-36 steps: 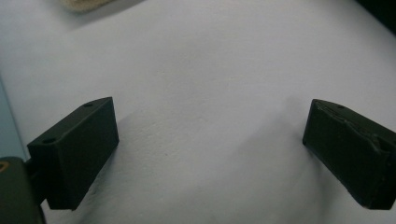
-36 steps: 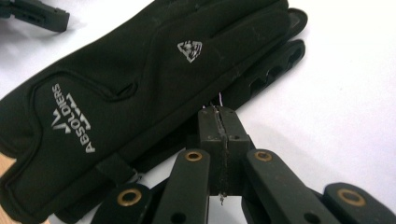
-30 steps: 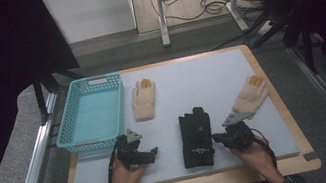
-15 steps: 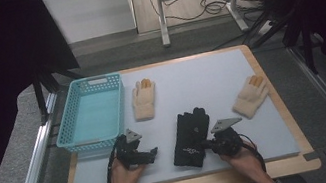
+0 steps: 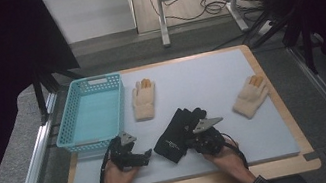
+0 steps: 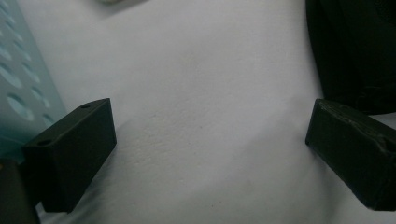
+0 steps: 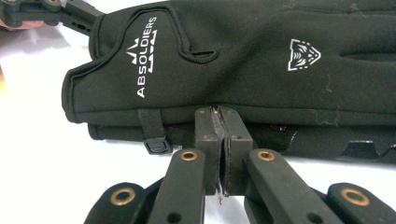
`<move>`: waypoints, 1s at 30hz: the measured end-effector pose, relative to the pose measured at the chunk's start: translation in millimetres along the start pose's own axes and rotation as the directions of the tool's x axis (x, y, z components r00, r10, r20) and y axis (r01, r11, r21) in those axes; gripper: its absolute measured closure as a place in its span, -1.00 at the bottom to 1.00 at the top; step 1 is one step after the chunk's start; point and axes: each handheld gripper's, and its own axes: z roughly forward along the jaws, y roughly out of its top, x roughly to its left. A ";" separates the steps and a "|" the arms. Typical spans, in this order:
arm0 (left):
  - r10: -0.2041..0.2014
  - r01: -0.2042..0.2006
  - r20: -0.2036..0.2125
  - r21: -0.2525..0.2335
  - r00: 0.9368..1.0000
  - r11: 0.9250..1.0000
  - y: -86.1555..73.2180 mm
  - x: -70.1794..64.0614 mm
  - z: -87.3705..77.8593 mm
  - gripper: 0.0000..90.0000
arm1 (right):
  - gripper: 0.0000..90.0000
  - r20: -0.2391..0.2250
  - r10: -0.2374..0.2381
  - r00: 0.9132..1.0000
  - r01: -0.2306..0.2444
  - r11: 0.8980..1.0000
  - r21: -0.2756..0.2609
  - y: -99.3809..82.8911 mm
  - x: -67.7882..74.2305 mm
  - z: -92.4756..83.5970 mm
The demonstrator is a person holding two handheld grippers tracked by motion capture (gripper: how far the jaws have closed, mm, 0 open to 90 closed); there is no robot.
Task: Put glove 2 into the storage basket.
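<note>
The right gripper [image 7: 222, 140] is sitting with its jaws together, seemingly pinching the near edge of the black gloves [image 7: 261, 70] lying just ahead of it. They are looking soft, light and floppy, best gripped at the stacked cuff. The left gripper [image 6: 210, 158] is resting with jaws apart over bare mat, the gloves off to its right; whether fabric is actually caught is hard to see.

High view: desk [image 5: 211, 88] evenly lit from above, surround falls to near black, shadows soft and short. Left gripper view: dim, grey cast, soft focus, black glove [image 6: 359, 51] just a dark mass. Right gripper view: desk blown out white, glove lettering sharp, near fingers [image 7: 208, 135] slightly soft.
</note>
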 end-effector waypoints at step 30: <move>-0.001 0.001 0.017 -0.003 1.000 1.000 -0.6 0.7 0.1 -0.97 | -0.49 0.334 0.101 0.937 -0.099 0.995 -0.022 -52.7 -82.6 -72.9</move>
